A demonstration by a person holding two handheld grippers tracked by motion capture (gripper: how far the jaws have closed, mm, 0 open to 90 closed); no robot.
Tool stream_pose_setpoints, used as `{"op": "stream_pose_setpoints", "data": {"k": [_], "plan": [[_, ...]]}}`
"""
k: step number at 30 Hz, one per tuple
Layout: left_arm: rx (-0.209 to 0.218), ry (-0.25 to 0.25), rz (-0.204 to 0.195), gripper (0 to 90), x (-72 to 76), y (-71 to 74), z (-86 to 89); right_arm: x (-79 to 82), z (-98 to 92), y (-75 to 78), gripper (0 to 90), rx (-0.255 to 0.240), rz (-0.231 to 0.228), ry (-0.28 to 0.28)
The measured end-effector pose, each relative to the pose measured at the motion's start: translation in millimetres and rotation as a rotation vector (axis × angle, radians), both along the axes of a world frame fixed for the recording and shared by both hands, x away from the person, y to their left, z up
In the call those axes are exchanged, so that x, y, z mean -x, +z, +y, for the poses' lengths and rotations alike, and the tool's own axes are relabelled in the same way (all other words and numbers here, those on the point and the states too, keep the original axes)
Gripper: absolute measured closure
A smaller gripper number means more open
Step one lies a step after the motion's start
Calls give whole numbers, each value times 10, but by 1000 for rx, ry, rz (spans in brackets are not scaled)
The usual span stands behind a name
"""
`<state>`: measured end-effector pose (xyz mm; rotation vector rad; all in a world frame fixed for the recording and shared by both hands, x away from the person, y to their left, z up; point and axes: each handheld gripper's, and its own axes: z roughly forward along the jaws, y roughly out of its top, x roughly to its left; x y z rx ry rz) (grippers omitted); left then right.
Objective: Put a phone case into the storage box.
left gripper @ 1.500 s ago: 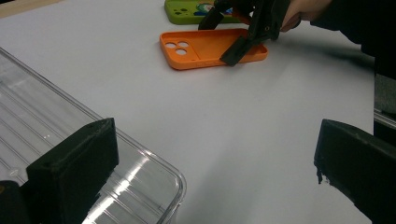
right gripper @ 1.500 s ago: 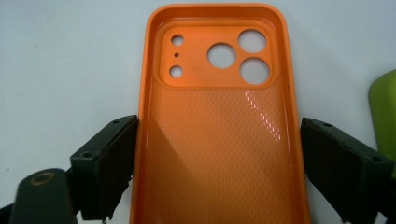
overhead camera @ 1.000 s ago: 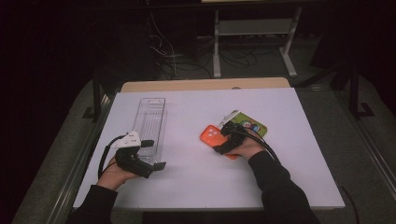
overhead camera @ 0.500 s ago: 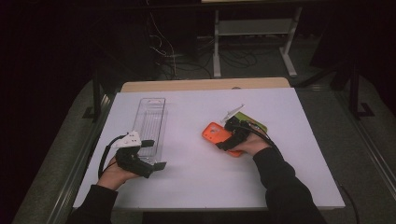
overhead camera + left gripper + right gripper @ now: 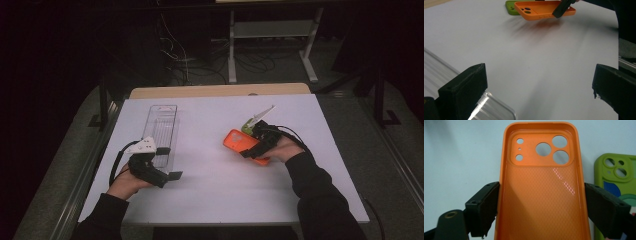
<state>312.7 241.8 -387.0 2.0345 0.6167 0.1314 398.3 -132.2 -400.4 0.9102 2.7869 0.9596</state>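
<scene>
Orange phone case (image 5: 541, 187): silicone, open side up, camera cut-outs at the far end; clamped across its width between the two jaws of the right gripper (image 5: 257, 145), lifted off the white table (image 5: 215, 195), shadow beneath it in the left gripper view.

Green phone case (image 5: 615, 177): flat on the table just beside the orange one, partly behind it in the high view.

Left gripper (image 5: 167, 176): resting at the table's left near edge, jaws wide apart, nothing between them.

Clear plastic tray (image 5: 164, 125): long, narrow, lying beside the left gripper, one corner by its jaw.
</scene>
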Motion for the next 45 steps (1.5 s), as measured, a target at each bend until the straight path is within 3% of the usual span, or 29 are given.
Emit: {"op": "stream_pose_setpoints", "data": {"k": [13, 24, 29, 34, 37, 45], "plan": [[-8, -92, -18, 0, -225, 225, -352, 73, -149, 90, 154, 17, -32, 94], [-18, -188, -27, 0, -456, 330, -689, 103, -142, 120, 154, 21, -18, 114], [-44, -228, -32, 0, -529, 343, -842, 111, -151, 138, 154, 23, -17, 119], [-40, -265, -40, 0, -554, 309, -965, 120, -190, 180, 154, 15, -40, 132], [-71, -298, -51, 0, -553, 290, -1011, 138, -200, 210, 154, 13, -37, 146], [-83, -356, -38, 0, -534, 251, -1063, 180, -112, 206, 154, 19, -32, 233]]}}
